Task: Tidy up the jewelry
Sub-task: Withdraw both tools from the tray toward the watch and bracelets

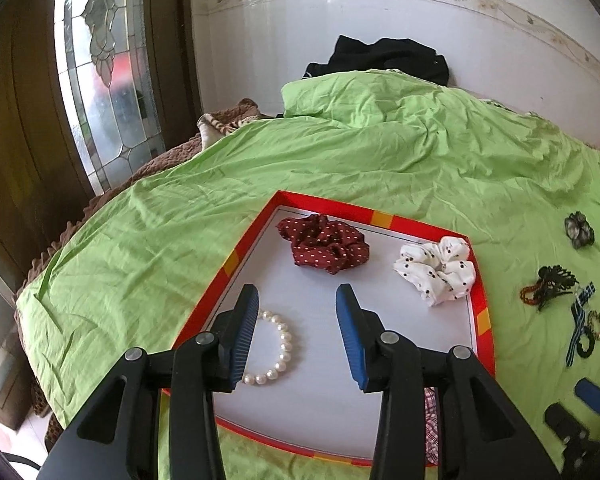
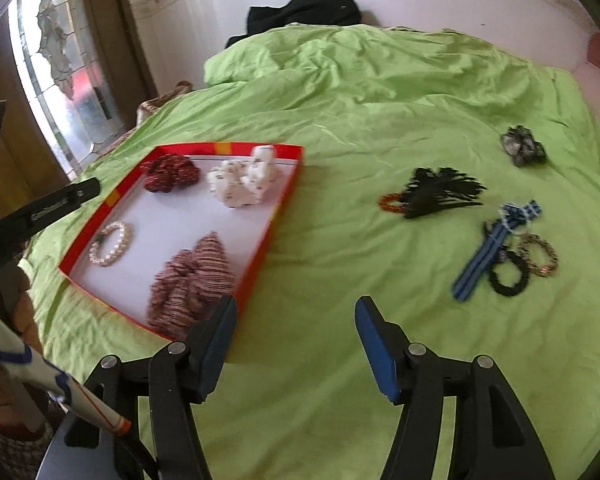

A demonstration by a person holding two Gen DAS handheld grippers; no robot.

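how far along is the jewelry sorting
Done: the pearl bracelet and three scrunchies, including the striped scrunchie, lie in the red tray. In hand: nothing; left gripper and right gripper are open. Left: hair claw, striped ribbon and other pieces.

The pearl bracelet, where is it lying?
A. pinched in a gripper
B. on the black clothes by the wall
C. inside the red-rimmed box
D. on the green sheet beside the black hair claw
C: the pearl bracelet lies on the white floor of the red-rimmed box, near the striped scrunchie, with nothing holding it.
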